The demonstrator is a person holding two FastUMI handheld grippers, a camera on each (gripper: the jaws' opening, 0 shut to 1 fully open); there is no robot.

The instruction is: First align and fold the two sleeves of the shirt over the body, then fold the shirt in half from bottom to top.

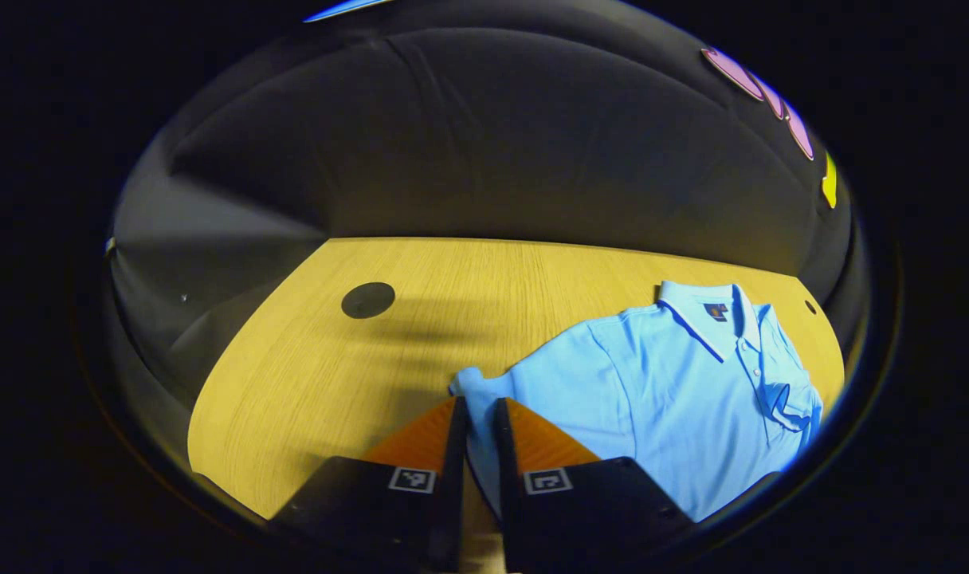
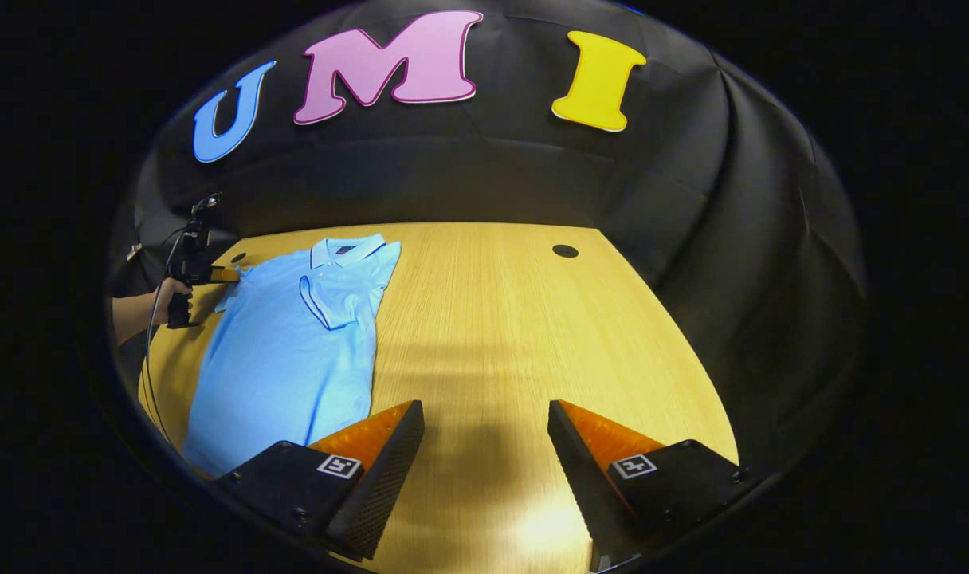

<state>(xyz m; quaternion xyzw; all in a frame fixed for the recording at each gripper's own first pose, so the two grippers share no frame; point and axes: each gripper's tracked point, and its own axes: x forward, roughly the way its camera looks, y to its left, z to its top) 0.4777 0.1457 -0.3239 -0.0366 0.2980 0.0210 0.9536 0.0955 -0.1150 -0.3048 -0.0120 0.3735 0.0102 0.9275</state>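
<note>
Sleeve-folding step: left gripper (image 1: 478,414) pinches the shirt's (image 1: 676,399) left sleeve (image 1: 484,387) — right gripper (image 2: 484,430) spread beside the shirt — next, carry it over the body.

No readable text; collar label (image 1: 716,311) illegible.

Polo shirt (image 2: 293,343) flat on table (image 2: 516,335), collar toward back wall. One sleeve (image 2: 337,299) folded over body; left gripper (image 1: 478,414) at other sleeve (image 1: 484,387).
</note>
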